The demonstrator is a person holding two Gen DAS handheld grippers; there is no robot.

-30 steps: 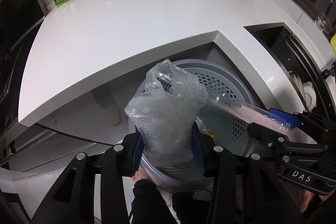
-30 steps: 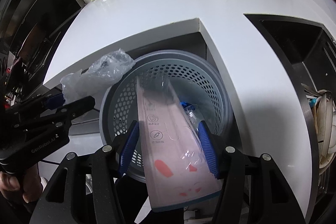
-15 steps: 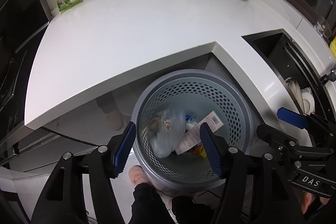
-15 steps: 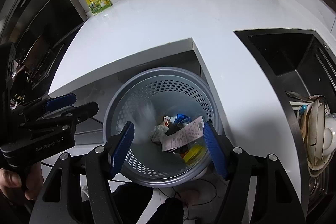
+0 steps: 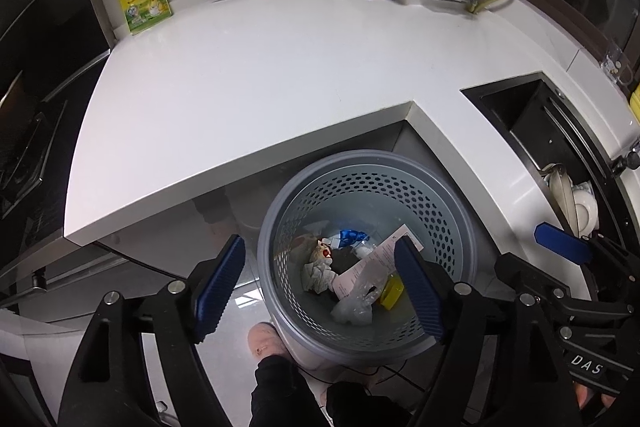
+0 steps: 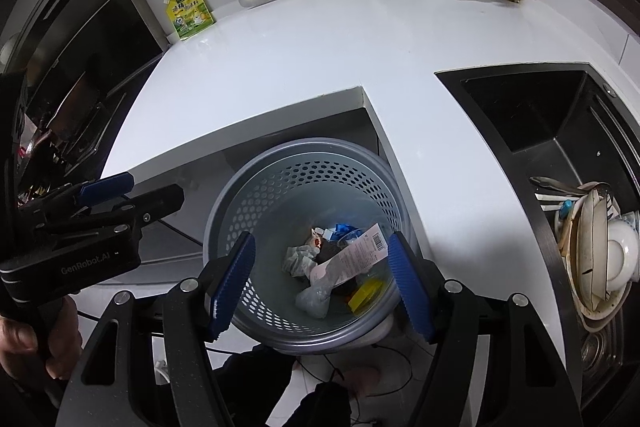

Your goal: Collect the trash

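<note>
A: Clear plastic bag (image 5: 354,303) and pink-printed wrapper (image 6: 352,257) now lie in the grey perforated bin (image 5: 452,223), directly below both sets of jaws. A second ago each was clamped above the rim.

B: Left gripper (image 5: 320,285)?

A: Jaws have just been opening, nothing between them. Right gripper (image 6: 320,285) the same: spread wide, empty, bin floor showing through the gap.

B: So the drop is done.

A: Looks so. Both pieces rest on older scraps, a yellow item (image 6: 364,293) beside them.

B: Beyond the jaws?

A: White desk (image 5: 260,75) bare, save a green-yellow pouch (image 5: 144,5) at the far wall. Likely little left to collect.
</note>
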